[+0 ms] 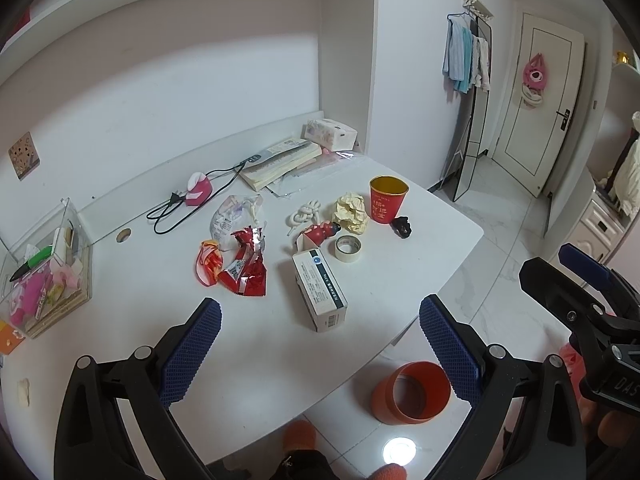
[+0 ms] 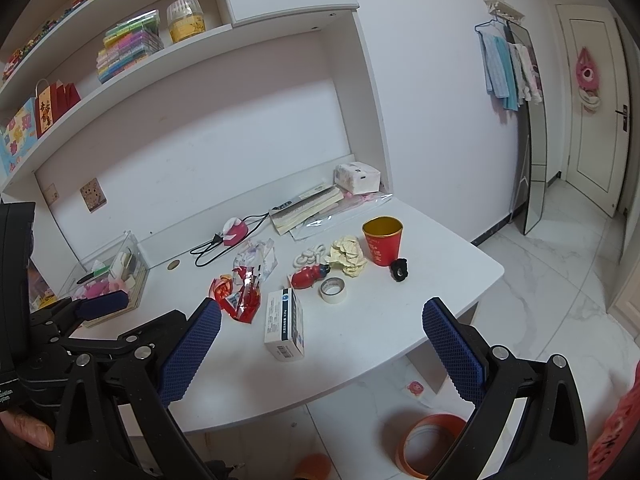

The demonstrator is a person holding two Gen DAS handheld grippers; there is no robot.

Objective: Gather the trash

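Sorting trash from keepers looks like the main risk: on the white table (image 1: 168,320) the red foil wrappers (image 1: 246,266), the clear plastic bag (image 1: 232,216) just behind them and the crumpled yellow paper (image 1: 351,213) lie mixed in with a tape roll (image 1: 348,248), a white medicine box (image 1: 320,290), a red toy bottle (image 1: 320,232) and a red paper cup (image 1: 387,199), so a careless grab could carry off the wrong thing. Both the left claw (image 1: 320,350) and the right claw (image 2: 322,350) hover wide open and empty above the near edge of the table. Thin foil may slip or tear under the pads, and the paper ball touches the cup, which could tip. An orange bin (image 1: 412,394) stands on the floor below the edge of the table; a light wrapper dropped from up here may well miss it.
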